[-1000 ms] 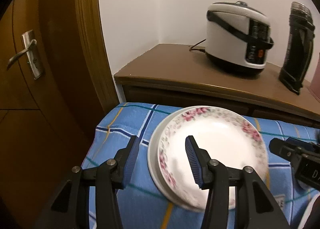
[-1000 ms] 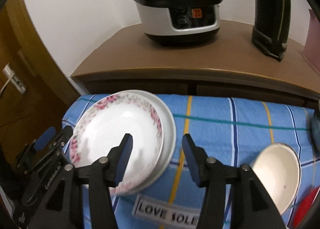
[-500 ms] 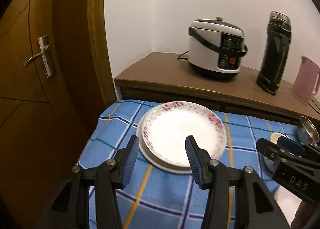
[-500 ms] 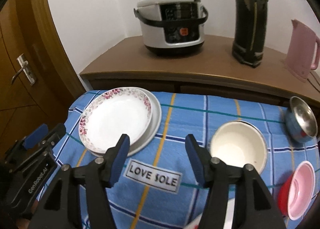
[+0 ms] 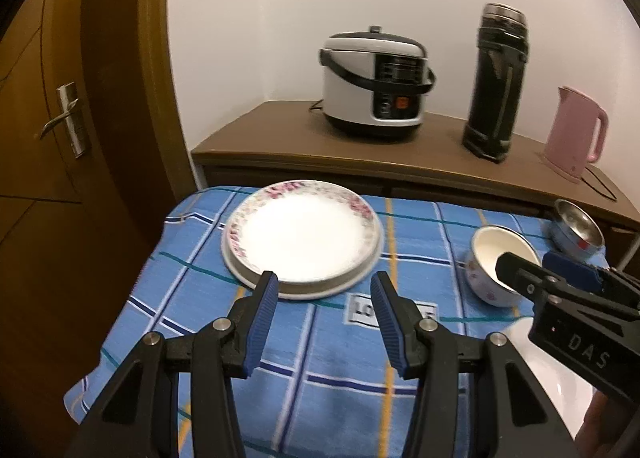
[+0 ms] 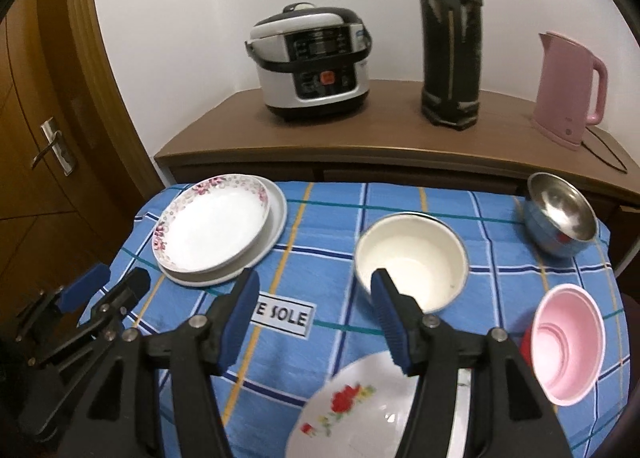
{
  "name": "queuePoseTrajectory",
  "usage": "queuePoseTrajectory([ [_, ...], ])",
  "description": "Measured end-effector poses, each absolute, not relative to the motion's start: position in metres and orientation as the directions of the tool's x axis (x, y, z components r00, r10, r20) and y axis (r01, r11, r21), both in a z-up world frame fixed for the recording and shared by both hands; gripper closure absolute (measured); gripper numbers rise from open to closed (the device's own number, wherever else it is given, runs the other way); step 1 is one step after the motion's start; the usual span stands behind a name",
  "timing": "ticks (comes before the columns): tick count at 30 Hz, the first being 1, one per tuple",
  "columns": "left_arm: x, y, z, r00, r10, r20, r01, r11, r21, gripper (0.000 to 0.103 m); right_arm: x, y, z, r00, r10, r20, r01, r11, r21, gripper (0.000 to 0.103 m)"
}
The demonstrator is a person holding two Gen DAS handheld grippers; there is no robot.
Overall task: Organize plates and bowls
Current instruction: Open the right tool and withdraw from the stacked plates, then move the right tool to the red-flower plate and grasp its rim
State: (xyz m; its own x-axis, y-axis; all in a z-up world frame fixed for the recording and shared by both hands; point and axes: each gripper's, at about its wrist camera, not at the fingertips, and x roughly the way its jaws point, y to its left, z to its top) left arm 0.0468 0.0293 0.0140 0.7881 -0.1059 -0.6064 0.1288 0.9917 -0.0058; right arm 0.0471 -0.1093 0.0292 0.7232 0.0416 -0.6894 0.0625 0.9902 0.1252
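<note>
A table draped in a blue checked cloth (image 6: 400,218) is seen in both wrist views, set against a brown wooden sideboard (image 6: 380,146) next to a wooden door (image 5: 48,138). On the sideboard a silver-and-black rice cooker (image 6: 312,62), a tall black flask (image 6: 448,38) and a pink kettle (image 6: 568,86) are lined up from left to right. At the far left of the cloth a floral-rimmed plate (image 6: 212,230) is stacked on a plain white plate (image 6: 278,214), with the upper one shifted toward the left edge. At the near edge a white plate with a red flower (image 6: 352,410) is partly hidden behind the right gripper (image 6: 314,306). A cream enamel bowl (image 6: 412,258) is placed near the middle of the cloth, well apart from the stack. A pink bowl (image 6: 568,342) is nested in a red one (image 6: 526,342) at the right edge, and a steel bowl (image 6: 560,214) is tilted on its side at the far right corner. A white label (image 6: 286,316) with printed letters is sewn to the cloth between the stack and the cream bowl. The left gripper (image 5: 324,308) is held over the cloth just short of the stack, jaws spread and empty. The right gripper's jaws are likewise released, with nothing gripped between the blue pads (image 6: 390,322); the right pad is seen in front of the cream bowl's rim, and contact cannot be judged.
</note>
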Motion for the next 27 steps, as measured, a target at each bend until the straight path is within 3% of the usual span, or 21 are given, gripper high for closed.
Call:
queuePoseTrajectory([
  [27, 0.002, -0.048, -0.014, 0.709, -0.223, -0.669, 0.307, 0.952, 0.008, 0.052, -0.053, -0.203, 0.023, 0.76, -0.139, -0.635, 0.24, 0.968, 0.075, 0.044],
])
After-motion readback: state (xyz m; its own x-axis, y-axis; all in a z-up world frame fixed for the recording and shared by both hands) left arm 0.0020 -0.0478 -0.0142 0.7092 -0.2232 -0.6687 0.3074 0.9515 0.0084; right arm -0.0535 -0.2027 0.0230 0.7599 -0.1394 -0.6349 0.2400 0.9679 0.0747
